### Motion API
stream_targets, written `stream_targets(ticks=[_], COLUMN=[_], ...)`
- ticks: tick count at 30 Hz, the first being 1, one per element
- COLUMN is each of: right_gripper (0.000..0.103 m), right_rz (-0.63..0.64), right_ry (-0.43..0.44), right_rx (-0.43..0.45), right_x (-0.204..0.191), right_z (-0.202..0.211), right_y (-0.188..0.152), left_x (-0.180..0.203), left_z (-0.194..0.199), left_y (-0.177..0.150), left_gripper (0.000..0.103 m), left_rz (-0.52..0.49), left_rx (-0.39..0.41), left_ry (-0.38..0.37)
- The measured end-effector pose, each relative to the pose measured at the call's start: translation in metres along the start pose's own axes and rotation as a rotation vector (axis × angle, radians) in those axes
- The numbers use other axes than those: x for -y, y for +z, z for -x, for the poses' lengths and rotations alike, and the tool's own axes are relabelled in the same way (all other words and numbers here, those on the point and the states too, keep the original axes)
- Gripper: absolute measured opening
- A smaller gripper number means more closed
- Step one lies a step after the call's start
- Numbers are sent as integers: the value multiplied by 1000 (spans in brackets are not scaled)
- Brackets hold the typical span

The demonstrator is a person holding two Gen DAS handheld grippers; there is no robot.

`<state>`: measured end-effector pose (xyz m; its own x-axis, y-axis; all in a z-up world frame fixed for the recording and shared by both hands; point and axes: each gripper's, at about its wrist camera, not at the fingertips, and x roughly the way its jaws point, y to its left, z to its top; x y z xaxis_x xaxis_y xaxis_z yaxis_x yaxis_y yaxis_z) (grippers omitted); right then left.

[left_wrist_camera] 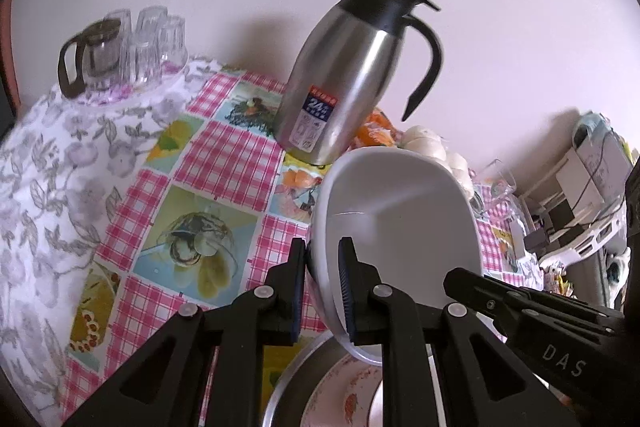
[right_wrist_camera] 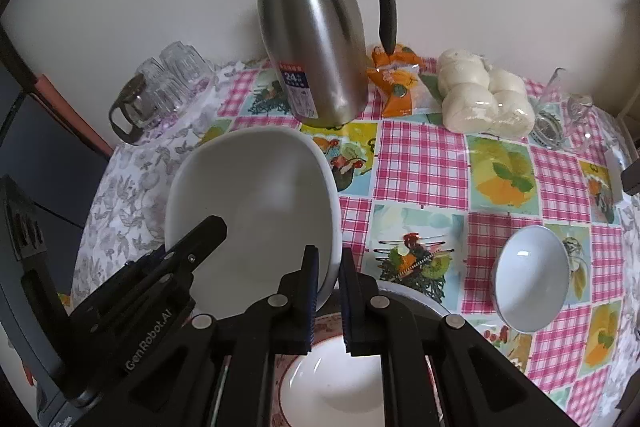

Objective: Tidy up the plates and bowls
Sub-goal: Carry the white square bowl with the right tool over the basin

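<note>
Patterned plate [right_wrist_camera: 320, 343] and steel basin [left_wrist_camera: 288, 383] are lying mostly hidden beneath both grippers, cut off at the frame bottom. Left gripper [left_wrist_camera: 322, 287] and right gripper [right_wrist_camera: 329, 301] are each pinching opposite rims of the large white bowl [right_wrist_camera: 256, 211], jaws nearly closed, holding it above the checked oilcloth [right_wrist_camera: 424, 163]. Smooth, glossy, squarish-round. Small white bowl [right_wrist_camera: 530, 277] is sitting to the right.
</note>
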<state>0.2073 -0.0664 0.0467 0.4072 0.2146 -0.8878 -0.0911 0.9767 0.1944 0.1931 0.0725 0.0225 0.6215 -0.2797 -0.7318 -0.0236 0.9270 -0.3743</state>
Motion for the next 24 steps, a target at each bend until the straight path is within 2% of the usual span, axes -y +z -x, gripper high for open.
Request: stream_targets(ticks=[11,24], right_gripper=[11,13], right_rz=[-68,-150], right_ry=[47,135], right_rx=[77,177], right_x=[21,43], right_z=[34,55], right_y=[-27,-71], left_x=[25,54], left_z=[25,43], left_y=[-11,-23], left_gripper=[17,17], left_rz=[-71,-177], left_rx=[34,59], left_ry=[-36,-25])
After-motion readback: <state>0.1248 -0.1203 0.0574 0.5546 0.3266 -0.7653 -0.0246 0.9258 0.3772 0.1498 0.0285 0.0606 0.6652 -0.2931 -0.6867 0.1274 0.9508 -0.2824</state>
